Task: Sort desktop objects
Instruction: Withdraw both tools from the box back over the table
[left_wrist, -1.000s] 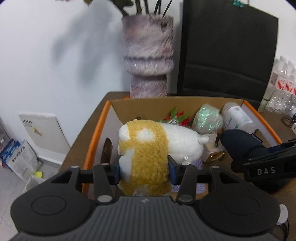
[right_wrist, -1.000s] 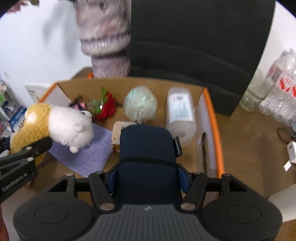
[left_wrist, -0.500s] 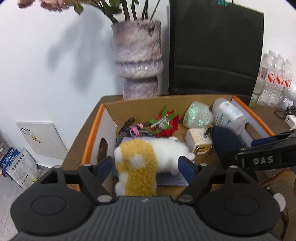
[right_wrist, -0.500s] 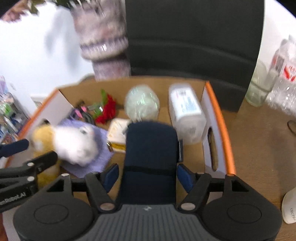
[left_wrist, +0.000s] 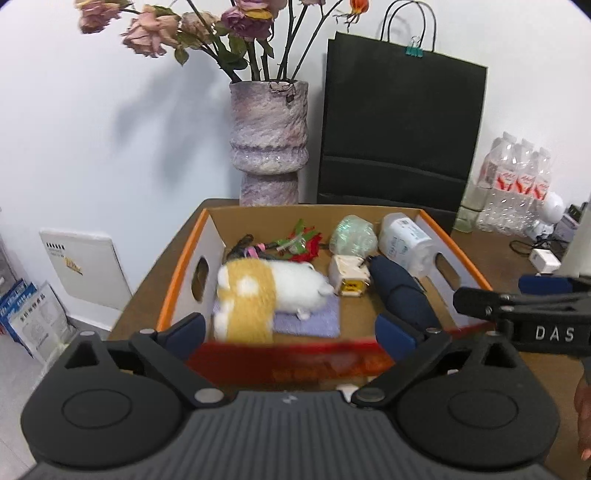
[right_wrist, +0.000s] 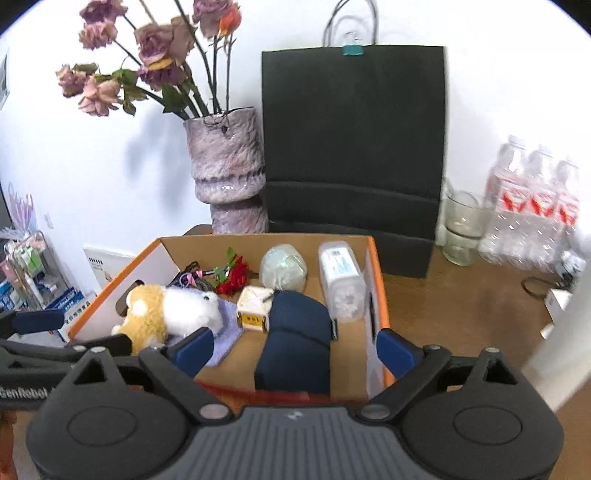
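Note:
An orange-rimmed cardboard box (left_wrist: 177, 273) (right_wrist: 380, 295) sits on the brown desk. Inside it, a yellow and white plush toy (left_wrist: 266, 291) (right_wrist: 173, 314) lies on a purple cloth (left_wrist: 314, 321) at the left. A navy zip case (left_wrist: 399, 291) (right_wrist: 295, 339) lies at the right front. My left gripper (left_wrist: 291, 332) hovers over the box's near wall, jaws opening wide, nothing pressed between them. My right gripper (right_wrist: 295, 347) is also opening; the case shows between its pads but lies loose in the box.
The box also holds a red fake rose (left_wrist: 306, 245), a pale green bundle (left_wrist: 352, 238), a white wipes pack (left_wrist: 404, 243) and a small white carton (left_wrist: 349, 275). Behind stand a purple vase (left_wrist: 267, 147), a black paper bag (left_wrist: 399, 129), a glass jar (right_wrist: 461, 229) and water bottles (left_wrist: 517, 184).
Both grippers opened and drew back and up from the box. The plush dropped from the left jaws onto the purple cloth. The navy case left the right jaws and lies in the box.

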